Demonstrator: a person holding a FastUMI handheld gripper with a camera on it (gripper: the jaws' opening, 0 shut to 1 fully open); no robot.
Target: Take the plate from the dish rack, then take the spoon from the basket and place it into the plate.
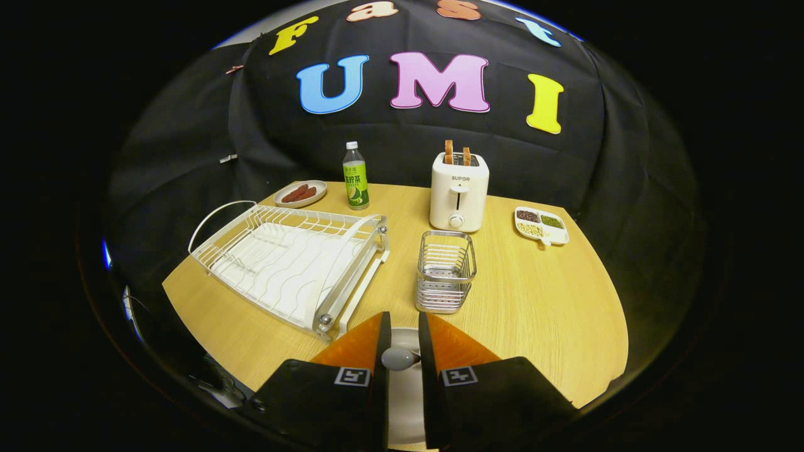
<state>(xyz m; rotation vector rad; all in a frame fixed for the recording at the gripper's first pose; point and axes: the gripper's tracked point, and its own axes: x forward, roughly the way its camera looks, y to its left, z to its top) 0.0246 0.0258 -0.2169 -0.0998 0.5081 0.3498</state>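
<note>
The light wood-grain table (534, 301) with a curved far edge carries everything; the white wire dish rack (289, 267) on its white drip tray lies at ten o'clock from the table's middle; the small silver wire basket (445, 271) stands near the centre; the white two-slot toaster (459, 191) with two slices of toast sits at twelve o'clock; a clear bottle with a green label (355, 176) stands at eleven o'clock, beside a small round plate of sausages (301, 193); a white divided dish of beans (541, 225) rests at two o'clock; a white round plate (405, 389) lies at six o'clock; the gripper (404, 342) fingers stand slightly parted above it, a pale rounded spoon bowl (399, 358) between them.
</note>
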